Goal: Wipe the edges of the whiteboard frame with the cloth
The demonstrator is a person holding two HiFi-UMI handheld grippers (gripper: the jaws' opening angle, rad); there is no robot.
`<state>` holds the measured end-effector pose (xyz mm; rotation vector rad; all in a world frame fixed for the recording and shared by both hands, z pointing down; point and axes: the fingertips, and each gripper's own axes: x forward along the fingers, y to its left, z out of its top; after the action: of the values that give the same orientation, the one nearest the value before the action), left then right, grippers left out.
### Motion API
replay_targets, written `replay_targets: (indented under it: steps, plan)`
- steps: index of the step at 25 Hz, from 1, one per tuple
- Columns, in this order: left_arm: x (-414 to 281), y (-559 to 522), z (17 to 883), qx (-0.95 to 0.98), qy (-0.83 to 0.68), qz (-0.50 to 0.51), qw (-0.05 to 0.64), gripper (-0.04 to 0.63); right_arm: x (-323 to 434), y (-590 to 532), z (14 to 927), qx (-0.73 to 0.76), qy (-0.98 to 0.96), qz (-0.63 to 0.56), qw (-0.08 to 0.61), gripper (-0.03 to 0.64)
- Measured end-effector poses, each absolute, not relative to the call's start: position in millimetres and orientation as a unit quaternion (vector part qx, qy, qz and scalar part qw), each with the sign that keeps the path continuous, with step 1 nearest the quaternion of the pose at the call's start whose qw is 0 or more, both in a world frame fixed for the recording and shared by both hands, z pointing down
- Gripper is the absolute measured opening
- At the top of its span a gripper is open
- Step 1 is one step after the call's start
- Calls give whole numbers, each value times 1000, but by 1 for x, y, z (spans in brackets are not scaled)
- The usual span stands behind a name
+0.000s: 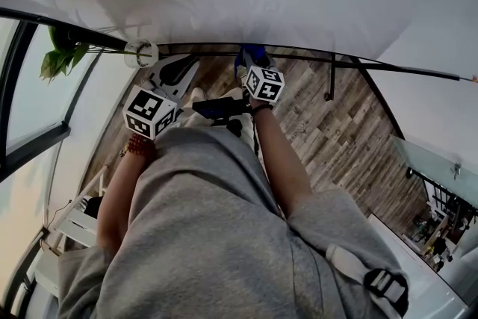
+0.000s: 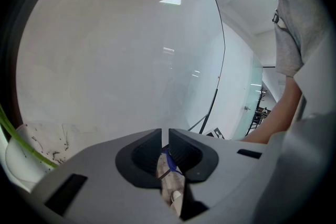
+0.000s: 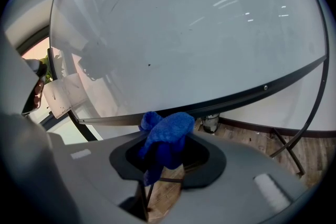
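Blue cloth [image 3: 168, 134]: one; deep blue, nubby weave, bunched into a lump with a fold hanging down.
Cloth place: at 12 o'clock of the right gripper [image 3: 167, 150], its top touching the bottom rail of the frame [image 3: 252, 93]; in the head view it lies at 12 o'clock of the right marker cube [image 1: 263, 84].
Right gripper state: one; jaws clamped on the blue cloth, which covers their tips.
Left gripper [image 2: 166, 136] state: one; jaws drawn almost together, only a thin slit between the tips. A pale scrap [image 2: 169, 178] with a blue stripe sits in the slot; what it is cannot be told.
Whiteboard [image 3: 199, 34]: one; glossy white, streaked with reflected ceiling lights, filling both gripper views from 9 to 3 o'clock.
Frame look: one thin black border; in the right gripper view the bottom rail runs from 8 o'clock up to 3 o'clock.
Marker cubes: two, white with black squares; the left marker cube [image 1: 149, 112] is at 8 o'clock of the right one.
White ring [image 1: 140, 54]: one, at 12 o'clock of the left marker cube, by the frame.
Plant [image 1: 60, 56]: one, green leaves at 10 o'clock in the head view.
Floor [image 1: 336, 131]: wood planks below the board.
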<state>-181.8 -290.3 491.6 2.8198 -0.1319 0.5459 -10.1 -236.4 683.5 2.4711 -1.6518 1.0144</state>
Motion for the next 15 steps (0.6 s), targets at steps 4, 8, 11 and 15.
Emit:
replay_targets:
  steps: [4, 8, 11, 15]
  plan:
    - [-190, -292, 491, 972, -47, 185, 135, 49, -19, -244, 682, 782, -532, 323, -3, 137]
    - [-198, -293, 491, 972, -49, 185, 135, 49, -28, -251, 682, 777, -539, 326, -9, 137]
    - [-205, -295, 494, 971, -52, 185, 141, 49, -36, -259, 685, 772, -544, 328, -12, 137]
    - [-214, -297, 496, 970, -56, 187, 143, 49, -45, -269, 687, 764, -554, 329, -13, 137]
